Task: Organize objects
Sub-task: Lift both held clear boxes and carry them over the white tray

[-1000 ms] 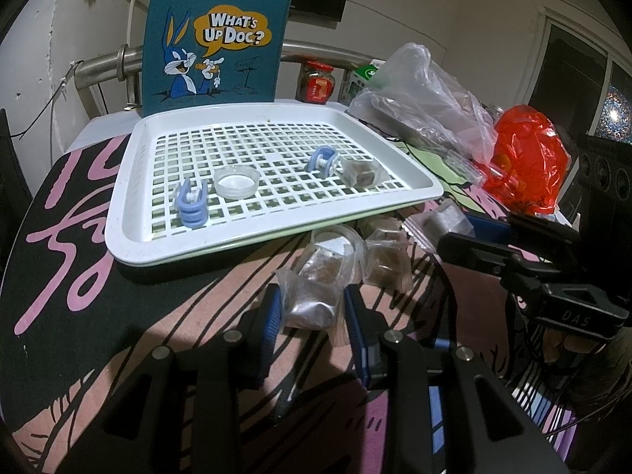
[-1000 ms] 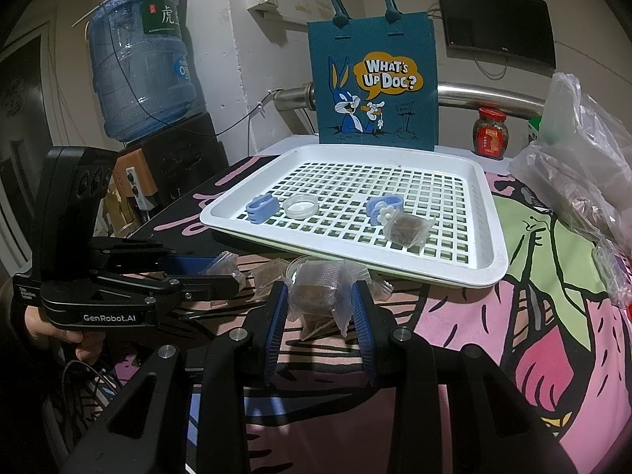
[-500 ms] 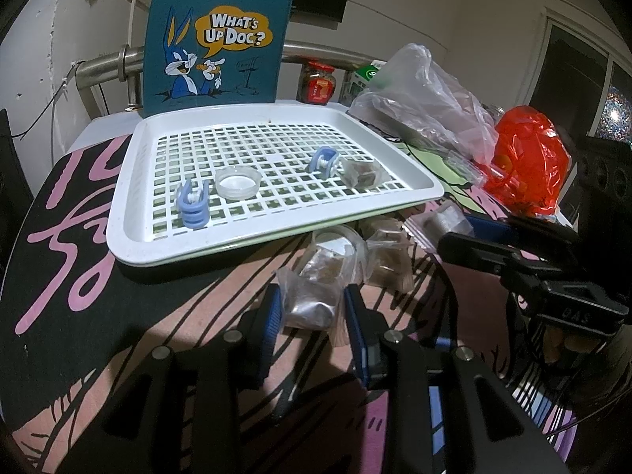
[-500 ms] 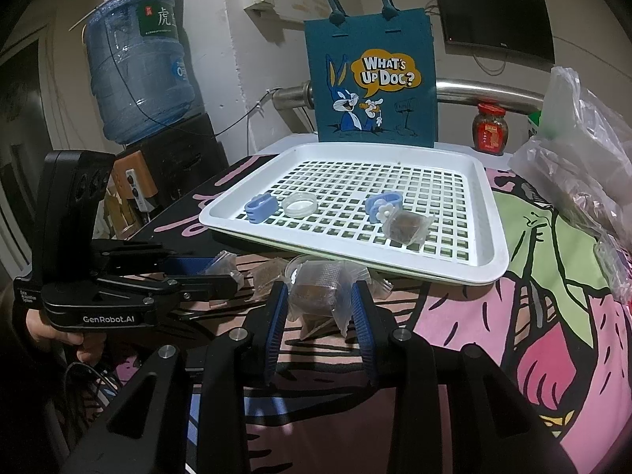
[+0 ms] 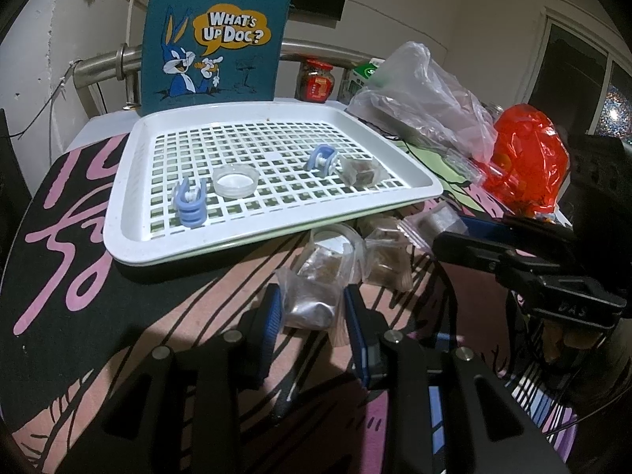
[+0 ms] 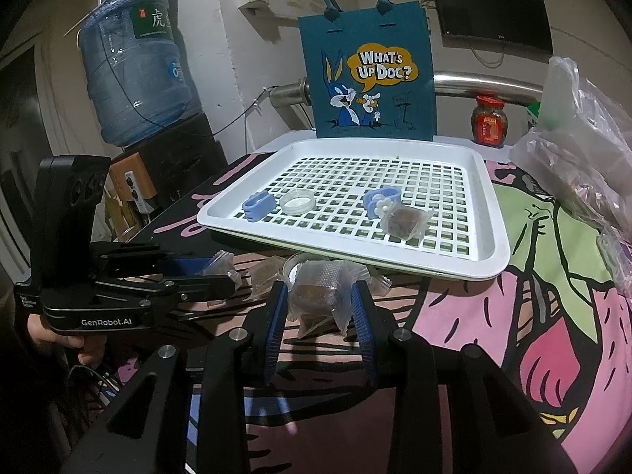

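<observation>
A white lattice tray [image 5: 130, 213] [image 6: 493, 213] holds two blue clips [image 5: 189, 201] [image 5: 322, 160], a clear round lid [image 5: 236, 181] and one small clear pouch [image 5: 361, 172]. In front of the tray, my left gripper [image 5: 314, 296] is shut on a clear pouch with silvery-brown contents [image 5: 312, 304]. My right gripper [image 6: 319, 292] is shut on another clear pouch with a brown block [image 6: 320, 296]. Each gripper also shows in the other's view, the right gripper [image 5: 446, 229] and the left gripper [image 6: 227, 274], each with a pouch at its tip. More loose pouches [image 5: 385, 260] lie between them beside a clear cup [image 5: 335, 237].
A teal cartoon tote bag [image 5: 217, 35] stands behind the tray, with a red-lidded jar [image 6: 489, 120] beside it. Crumpled clear plastic bags [image 5: 422, 94] and a red plastic bag [image 5: 525, 158] crowd the right side. A water jug [image 6: 134, 79] stands off the table's left.
</observation>
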### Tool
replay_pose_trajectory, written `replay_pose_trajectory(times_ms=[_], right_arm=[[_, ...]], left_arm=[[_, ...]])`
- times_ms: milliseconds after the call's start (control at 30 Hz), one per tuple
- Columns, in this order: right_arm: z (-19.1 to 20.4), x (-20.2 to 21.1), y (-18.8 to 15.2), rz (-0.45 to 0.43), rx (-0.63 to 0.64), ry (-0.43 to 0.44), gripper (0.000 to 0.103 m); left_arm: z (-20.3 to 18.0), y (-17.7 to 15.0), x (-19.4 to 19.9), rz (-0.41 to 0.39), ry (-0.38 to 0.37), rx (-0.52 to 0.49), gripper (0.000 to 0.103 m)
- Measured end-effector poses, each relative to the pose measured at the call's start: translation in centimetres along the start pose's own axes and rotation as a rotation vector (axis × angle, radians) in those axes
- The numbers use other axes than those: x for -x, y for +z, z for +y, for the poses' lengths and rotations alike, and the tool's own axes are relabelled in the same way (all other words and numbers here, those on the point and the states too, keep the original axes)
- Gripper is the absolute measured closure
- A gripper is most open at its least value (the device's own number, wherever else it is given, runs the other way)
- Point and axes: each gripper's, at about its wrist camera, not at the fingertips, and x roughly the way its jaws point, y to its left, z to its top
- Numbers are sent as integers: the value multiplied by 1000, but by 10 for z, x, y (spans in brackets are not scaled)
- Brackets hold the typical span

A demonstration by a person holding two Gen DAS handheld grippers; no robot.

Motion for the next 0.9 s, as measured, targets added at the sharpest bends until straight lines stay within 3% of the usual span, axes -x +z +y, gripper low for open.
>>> replay_pose_trajectory(times_ms=[333,667,900], right_arm=[[-10,10,25,-33,-24,31,71],[-40,26,76,-141,-95,39,71],[-66,2,83,-93,-188,38,71]], left_arm=[[8,17,15,-42,-16,19,72],[55,54,22,-90,75,73,72],[76,74,-3,-67,104,108,72]])
